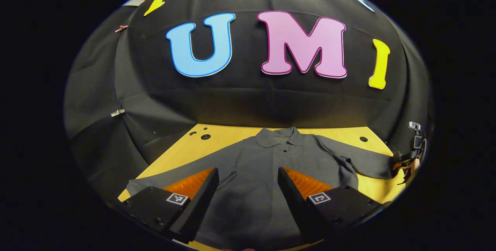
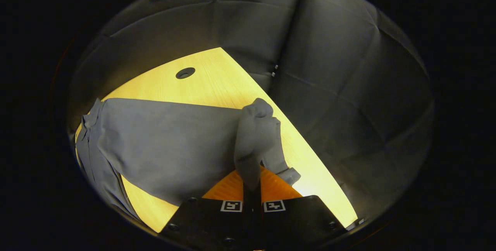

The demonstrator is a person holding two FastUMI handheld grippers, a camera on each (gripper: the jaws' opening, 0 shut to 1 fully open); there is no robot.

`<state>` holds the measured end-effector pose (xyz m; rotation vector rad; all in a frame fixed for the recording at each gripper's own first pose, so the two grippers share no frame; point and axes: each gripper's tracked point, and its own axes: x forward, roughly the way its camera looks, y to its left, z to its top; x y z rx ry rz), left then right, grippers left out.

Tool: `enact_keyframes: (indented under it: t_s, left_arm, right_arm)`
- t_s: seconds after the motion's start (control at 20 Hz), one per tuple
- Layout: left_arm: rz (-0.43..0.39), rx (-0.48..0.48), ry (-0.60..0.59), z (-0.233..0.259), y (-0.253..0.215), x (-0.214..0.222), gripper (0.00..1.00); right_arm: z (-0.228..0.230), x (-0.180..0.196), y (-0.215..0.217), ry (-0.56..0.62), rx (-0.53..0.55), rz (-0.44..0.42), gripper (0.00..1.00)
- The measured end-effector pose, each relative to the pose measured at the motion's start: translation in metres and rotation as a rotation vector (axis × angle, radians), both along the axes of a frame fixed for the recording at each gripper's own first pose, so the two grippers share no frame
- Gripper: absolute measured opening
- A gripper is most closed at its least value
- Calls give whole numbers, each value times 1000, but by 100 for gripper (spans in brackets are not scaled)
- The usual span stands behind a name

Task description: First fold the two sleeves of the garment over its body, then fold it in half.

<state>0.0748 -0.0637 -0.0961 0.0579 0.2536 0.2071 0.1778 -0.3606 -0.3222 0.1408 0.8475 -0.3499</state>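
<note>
Shirt [image 1: 267,165], gray, lies flat under the wide-open left tool [image 1: 248,189]; right tool [image 2: 252,189] pinches its sleeve [image 2: 255,138] tight.

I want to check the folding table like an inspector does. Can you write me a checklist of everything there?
Surface: wooden table with round holes.
Job's things: grey shirt lies flat, collar toward the wall; one sleeve is stretched out, its cuff lifted.
Clutter: nothing seen.
Grippers: left gripper open above the shirt's body; right gripper shut on the cuff.
Cables: nothing seen.
Surroundings: black cloth wall behind and beside the table.
</note>
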Motion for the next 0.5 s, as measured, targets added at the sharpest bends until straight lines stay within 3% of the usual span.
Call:
enact_keyframes:
  t_s: [0.5]
  left_arm:
    - [72, -64, 2, -7, 35, -26, 96]
  right_arm:
    - [105, 17, 57, -165, -126, 227, 5]
